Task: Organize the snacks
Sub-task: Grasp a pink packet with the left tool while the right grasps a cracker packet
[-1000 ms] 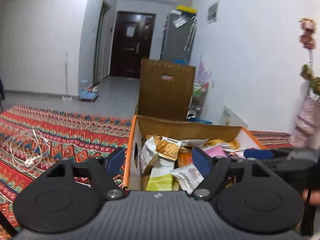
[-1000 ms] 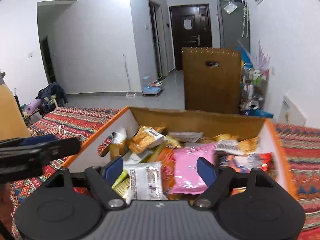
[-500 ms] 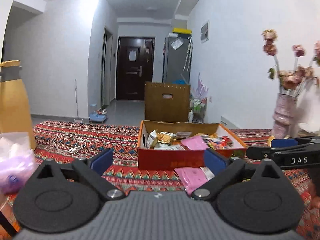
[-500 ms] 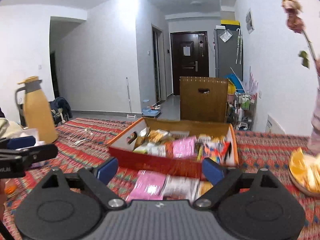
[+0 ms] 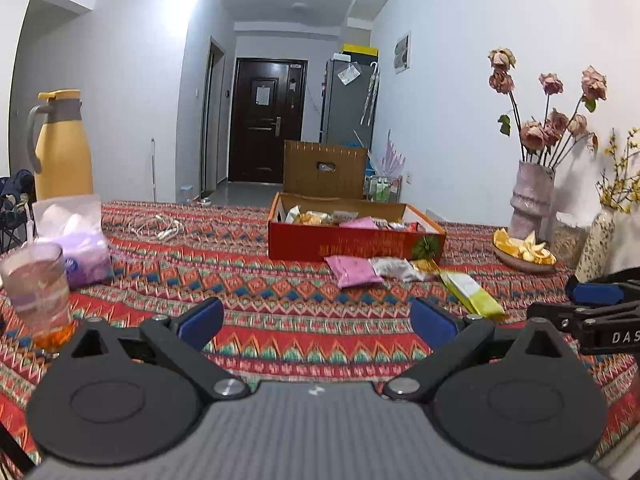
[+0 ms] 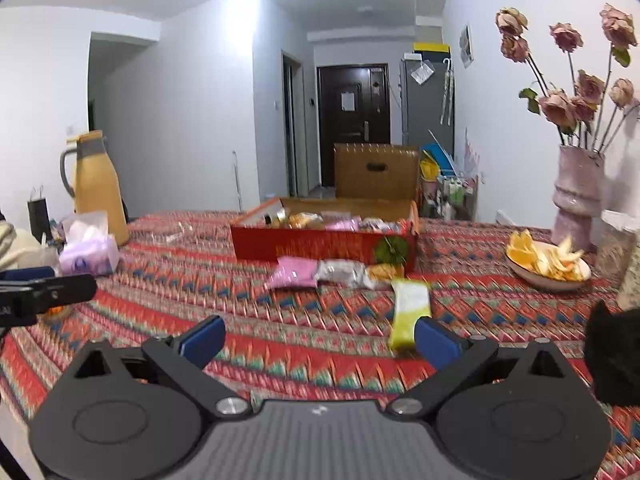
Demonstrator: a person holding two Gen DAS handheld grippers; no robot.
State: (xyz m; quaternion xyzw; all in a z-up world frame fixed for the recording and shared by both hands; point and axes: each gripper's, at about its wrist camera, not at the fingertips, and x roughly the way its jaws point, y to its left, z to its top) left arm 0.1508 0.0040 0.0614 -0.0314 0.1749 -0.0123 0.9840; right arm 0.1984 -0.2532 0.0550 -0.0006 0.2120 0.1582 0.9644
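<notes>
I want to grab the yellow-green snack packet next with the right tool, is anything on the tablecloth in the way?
Nothing visible. The right tool, jaws just opened wide and empty, faces the yellow-green packet across bare tablecloth. The pink packet and silver packet lie farther back, against the red box.

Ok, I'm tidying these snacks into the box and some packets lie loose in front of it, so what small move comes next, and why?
Probably bring the right gripper forward over the yellow-green packet. Its jaws have just opened wide and are empty, that packet lies nearest on the cloth, and the red box sits just beyond.
</notes>
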